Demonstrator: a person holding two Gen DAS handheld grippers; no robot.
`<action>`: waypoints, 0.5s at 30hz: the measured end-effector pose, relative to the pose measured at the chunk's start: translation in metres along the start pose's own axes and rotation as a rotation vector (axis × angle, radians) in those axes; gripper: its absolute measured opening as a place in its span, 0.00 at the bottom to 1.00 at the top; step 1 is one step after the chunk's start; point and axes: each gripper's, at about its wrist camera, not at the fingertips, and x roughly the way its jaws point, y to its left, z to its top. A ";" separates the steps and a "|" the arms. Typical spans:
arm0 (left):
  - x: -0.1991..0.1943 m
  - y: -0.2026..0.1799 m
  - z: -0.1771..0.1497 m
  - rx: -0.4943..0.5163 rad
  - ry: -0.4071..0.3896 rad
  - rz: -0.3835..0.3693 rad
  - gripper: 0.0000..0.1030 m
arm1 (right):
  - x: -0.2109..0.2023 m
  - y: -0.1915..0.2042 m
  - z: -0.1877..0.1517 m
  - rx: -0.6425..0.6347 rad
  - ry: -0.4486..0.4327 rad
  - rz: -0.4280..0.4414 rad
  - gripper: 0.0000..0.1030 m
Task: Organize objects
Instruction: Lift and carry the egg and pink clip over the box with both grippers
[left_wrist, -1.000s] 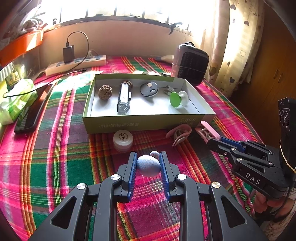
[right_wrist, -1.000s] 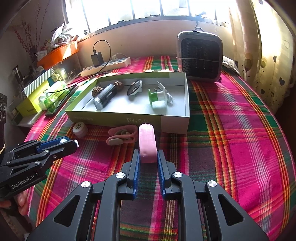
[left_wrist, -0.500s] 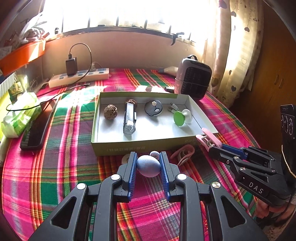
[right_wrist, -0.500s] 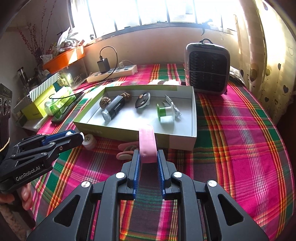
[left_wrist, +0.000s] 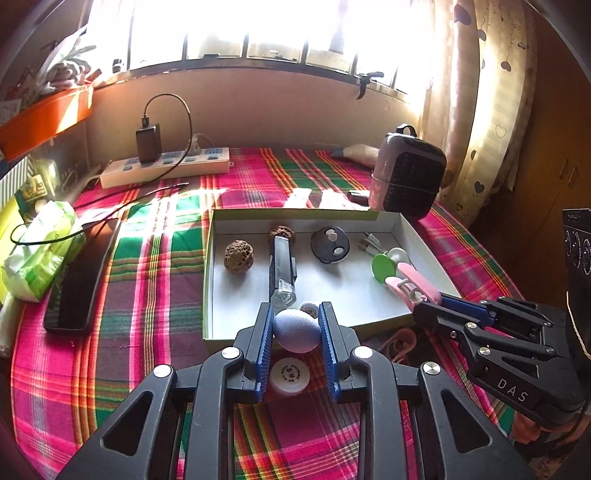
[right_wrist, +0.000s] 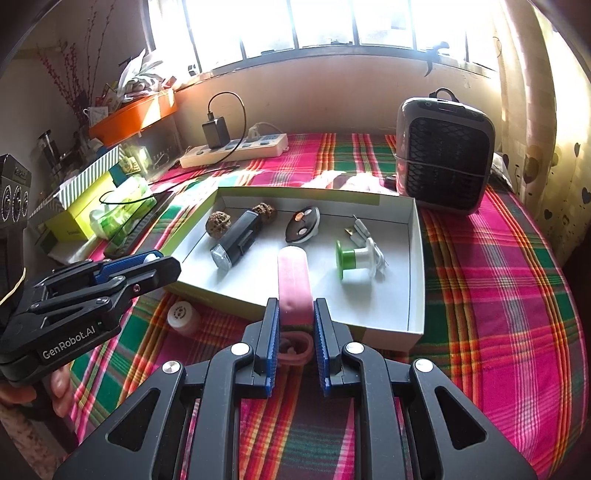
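A light, smooth lilac egg-shaped object (left_wrist: 296, 329) was held by its middle in the closed left tool (left_wrist: 296, 319) just short of the box (left_wrist: 424, 236), while a stiff pink clip (right_wrist: 293, 284) was gripped endwise in the closed right tool (right_wrist: 294, 315), ahead over the box's near wall.
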 end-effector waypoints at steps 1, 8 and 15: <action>0.001 0.001 0.001 0.002 -0.001 0.001 0.22 | 0.002 0.001 0.002 -0.004 0.002 0.001 0.18; 0.015 0.011 0.012 -0.008 0.002 0.021 0.22 | 0.018 0.001 0.015 -0.010 0.021 0.002 0.18; 0.030 0.019 0.022 -0.009 0.011 0.042 0.22 | 0.038 0.000 0.024 -0.011 0.049 -0.002 0.18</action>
